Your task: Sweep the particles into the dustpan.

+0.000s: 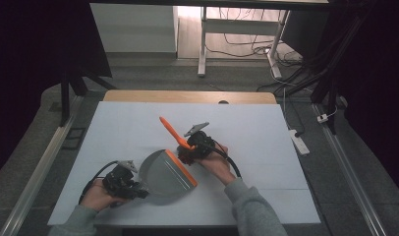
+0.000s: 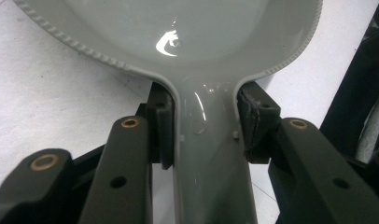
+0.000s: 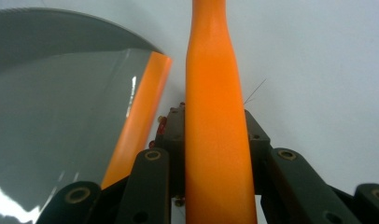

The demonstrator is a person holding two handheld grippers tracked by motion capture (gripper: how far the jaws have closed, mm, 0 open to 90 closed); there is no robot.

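Grey dustpan (image 1: 167,173) lies on the white table (image 1: 266,147), near-centre, with an orange lip strip (image 1: 182,169) along its right edge. High view: left gripper (image 1: 138,192) sits at the near left and clamps the pan's handle end; the contact itself is small and dark, hard to make out. Left hand (image 1: 97,195) and its sleeve are cut by the bottom edge. Right gripper (image 1: 185,152) is just right of the pan, grasping an orange brush handle (image 1: 172,132) that points up and far-left. The handle's lower end is hidden behind the gripper body, so any bristles can't be told. Right hand (image 1: 217,160) wraps the gripper from the near right. Surroundings beyond the table are dim.

Left gripper view: grey dustpan handle (image 2: 208,154) runs up between the two black jaws, pads (image 2: 162,126) pressed against both its sides, firmly clenched. Pan bowl (image 2: 178,32) is cut off at the top; a ribbed rim shows at the left. A glare spot hides some surface. Dark shapes at the right edge are unreadable.

Right gripper view: orange handle (image 3: 215,116) stands between the jaws, gripped on both sides, cropped at top and bottom. Dustpan (image 3: 57,121) lies at the left with its orange lip (image 3: 138,121) just beside the handle; touching or not is unclear. A thin hair-like strand (image 3: 255,91) sticks out to the right of the handle.
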